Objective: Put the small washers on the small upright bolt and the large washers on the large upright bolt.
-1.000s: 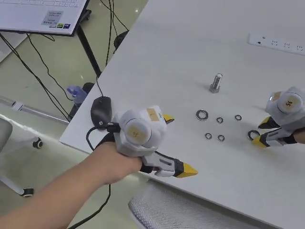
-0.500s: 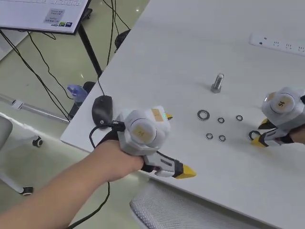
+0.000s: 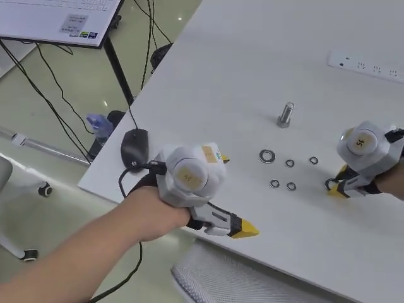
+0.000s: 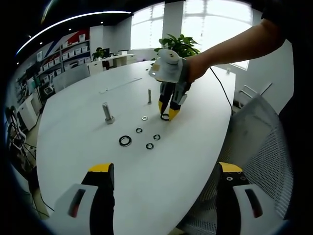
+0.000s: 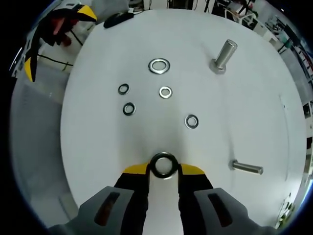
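The large dark metal ring washer lies flat on the white counter, right between the yellow tips of my right gripper. Its fingers are drawn narrow and press against the ring on either side. In the head view the same gripper sits low at the counter's right edge of the scatter, tips down on the ring.

Just beyond the ring, four small metal ring washers lie loose and apart from one another, and past them a large silvery ring washer. The large upright silver bolt stands on its head farther out. From my left gripper view, the small thin upright bolt stands near the right gripper, well apart from the large one.

My left gripper hovers at the near edge of the counter, its fingers spread wide with nothing between them.

A round mark on the right gripper's body carries two characters, but I cannot read them. At the far left a white laptop bears stickers too small to read. A black computer mouse rests at the counter's corner, and a white power strip lies at the far side.
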The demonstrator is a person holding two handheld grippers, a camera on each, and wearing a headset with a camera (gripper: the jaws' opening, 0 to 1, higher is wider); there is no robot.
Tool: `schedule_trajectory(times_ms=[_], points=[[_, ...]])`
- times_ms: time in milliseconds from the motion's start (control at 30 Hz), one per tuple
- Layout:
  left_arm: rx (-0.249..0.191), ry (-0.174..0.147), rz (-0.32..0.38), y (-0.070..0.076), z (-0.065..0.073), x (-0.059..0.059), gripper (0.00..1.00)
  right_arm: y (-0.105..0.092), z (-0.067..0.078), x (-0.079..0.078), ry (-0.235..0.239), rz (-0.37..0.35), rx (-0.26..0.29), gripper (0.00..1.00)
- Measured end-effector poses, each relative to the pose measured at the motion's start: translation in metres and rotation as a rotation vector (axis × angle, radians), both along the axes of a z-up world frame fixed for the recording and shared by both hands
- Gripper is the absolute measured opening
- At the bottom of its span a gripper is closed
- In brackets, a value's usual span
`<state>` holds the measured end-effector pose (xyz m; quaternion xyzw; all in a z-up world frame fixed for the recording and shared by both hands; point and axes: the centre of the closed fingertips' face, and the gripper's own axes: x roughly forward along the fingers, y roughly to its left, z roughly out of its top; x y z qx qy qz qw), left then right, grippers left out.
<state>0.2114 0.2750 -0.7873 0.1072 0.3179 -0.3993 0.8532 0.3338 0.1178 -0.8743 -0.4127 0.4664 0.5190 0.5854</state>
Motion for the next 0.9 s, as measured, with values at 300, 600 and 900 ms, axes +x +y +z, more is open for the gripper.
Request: schedule_trajectory(times_ms=[300, 600, 900], points=[[0.001, 0.003, -0.006, 0.006, 0.005, -0.007, 0.82, 0.002, 0.002, -0.001, 0.013, -0.011, 0.004, 0.21], [0.004, 0.014, -0.006, 0.008, 0.004, -0.014, 0.79, 0.002, 0.013, 0.001, 0.012, 0.007, -0.019, 0.21], [0.001, 0.015, -0.002, 0.009, 0.003, -0.016, 0.77, 0.011, 0.040, 0.010, -0.003, 0.037, -0.022, 0.21]])
